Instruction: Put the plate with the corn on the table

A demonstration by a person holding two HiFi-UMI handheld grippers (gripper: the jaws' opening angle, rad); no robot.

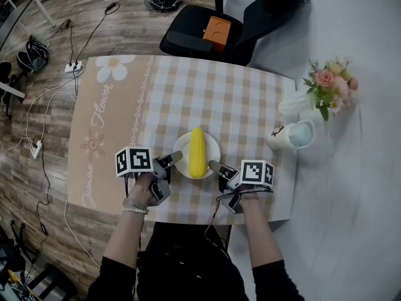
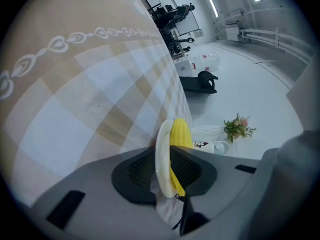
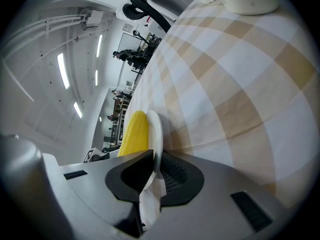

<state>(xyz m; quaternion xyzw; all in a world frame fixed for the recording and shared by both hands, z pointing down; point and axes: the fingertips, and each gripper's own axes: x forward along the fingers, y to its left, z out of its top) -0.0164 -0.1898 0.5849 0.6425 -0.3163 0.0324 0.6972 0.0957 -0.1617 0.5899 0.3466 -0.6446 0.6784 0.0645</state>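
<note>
Plate with corn, near table's front edge: probably stiff, slick, breakable; corn likely rolls. Left gripper and right gripper pinch opposite rims; keep level.

The ribbed yellow corn cob is glowing against the plain white round plate. The fabric tablecloth is showing beige-and-white checks beside a peach band with a white daisy and pale script. The grey plastic left gripper and right gripper are wearing black pads and black-and-white marker cubes. Pink-and-cream flowers are showing green leaves.
</note>
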